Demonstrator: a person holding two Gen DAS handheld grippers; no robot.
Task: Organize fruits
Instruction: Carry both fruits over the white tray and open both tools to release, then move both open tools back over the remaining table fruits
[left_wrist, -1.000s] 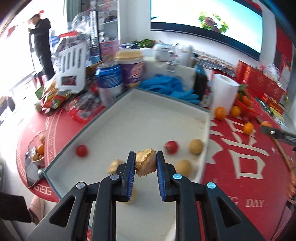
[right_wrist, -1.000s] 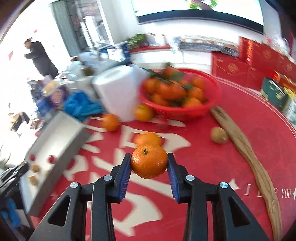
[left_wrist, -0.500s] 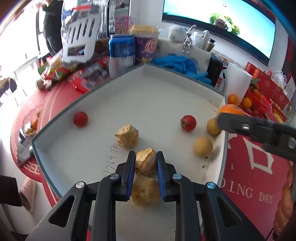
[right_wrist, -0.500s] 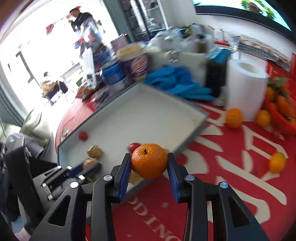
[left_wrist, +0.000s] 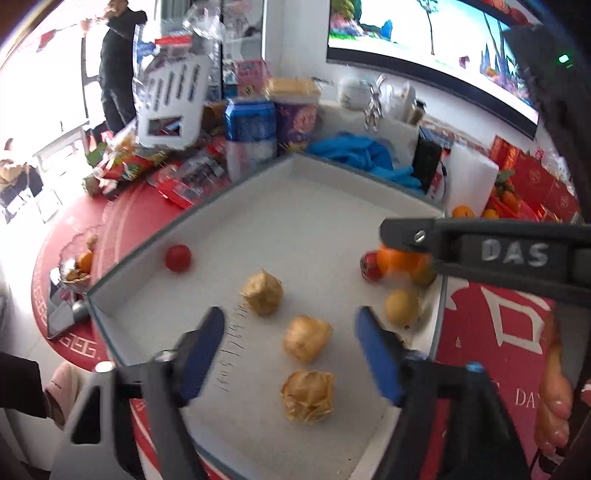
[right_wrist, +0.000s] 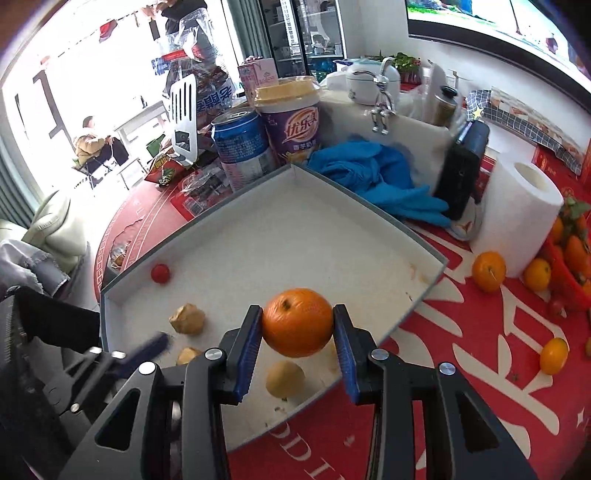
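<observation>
So since half a second back the left gripper (left_wrist: 290, 345) has let go of the papery golden fruit it was pinching and its blue pads are now spread wide, nothing between them but air. That husked fruit (left_wrist: 307, 338) sits on the floor of the white tray (left_wrist: 258, 192), right in the gap between the open fingers and touching neither. Another husked one (left_wrist: 308, 397) lies just nearer the camera, and a third (left_wrist: 263, 292) sits a bit further in, so the three make a loose row.

The right gripper (right_wrist: 297, 334) has swung in over the tray too and stays clamped on the orange (right_wrist: 297, 322), one blue pad on each side, the fruit held up off the tray floor near the tray's right edge. In the left wrist view that same orange (left_wrist: 402, 260) shows under the right gripper's black arm, just beside a red tomato (left_wrist: 370, 265). A yellowish round fruit (right_wrist: 285, 378) rests on the tray below the held orange, and a lone small tomato (left_wrist: 178, 258) sits well apart by the left wall.

Outside the tray there's a blue can (right_wrist: 243, 147), a purple cup (right_wrist: 291, 122), blue gloves (right_wrist: 373, 173), a paper roll (right_wrist: 517, 214) and loose oranges (right_wrist: 488, 271) on the red tablecloth (right_wrist: 480, 369)
</observation>
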